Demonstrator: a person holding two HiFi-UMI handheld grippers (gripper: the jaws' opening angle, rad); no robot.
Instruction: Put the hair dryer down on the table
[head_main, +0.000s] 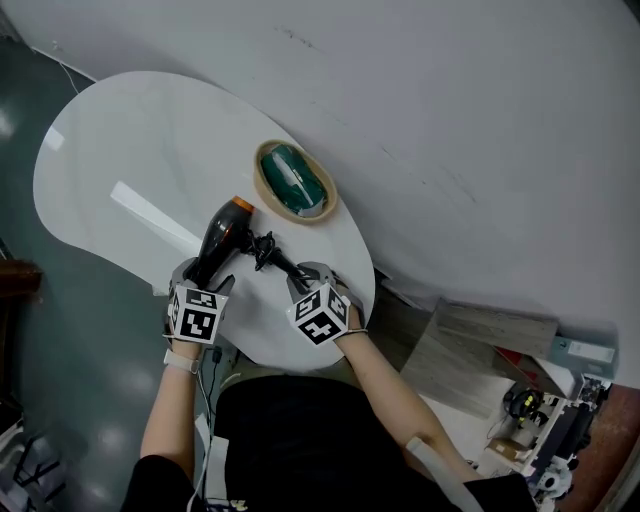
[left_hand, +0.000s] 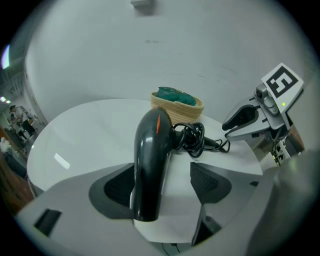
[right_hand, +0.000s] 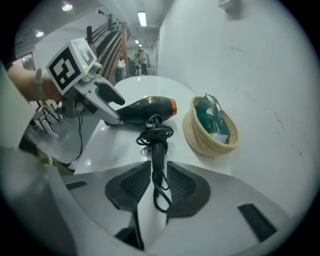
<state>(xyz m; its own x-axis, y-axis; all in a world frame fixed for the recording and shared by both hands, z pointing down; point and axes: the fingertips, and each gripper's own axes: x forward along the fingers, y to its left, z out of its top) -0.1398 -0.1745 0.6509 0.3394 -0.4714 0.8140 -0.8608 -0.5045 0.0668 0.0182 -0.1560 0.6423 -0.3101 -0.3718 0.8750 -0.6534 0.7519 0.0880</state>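
Note:
A black hair dryer (head_main: 224, 236) with an orange ring at its nozzle lies on the white oval table (head_main: 110, 140). Its coiled black cord (head_main: 266, 250) trails toward my right gripper (head_main: 298, 278). In the right gripper view the cord's plug (right_hand: 158, 150) sits between the pads of my right gripper (right_hand: 159, 182), which close against it. The dryer's handle (left_hand: 149, 180) lies in my left gripper (left_hand: 165, 184), against the left pad, with a clear gap to the right pad. My left gripper (head_main: 205, 278) stands open at the table's near edge.
A woven basket (head_main: 296, 182) holding something green stands just beyond the dryer's nozzle. A white wall runs behind the table. On the floor to the right are flat boards (head_main: 480, 350) and some equipment (head_main: 545, 425). The person's body is close to the table's near edge.

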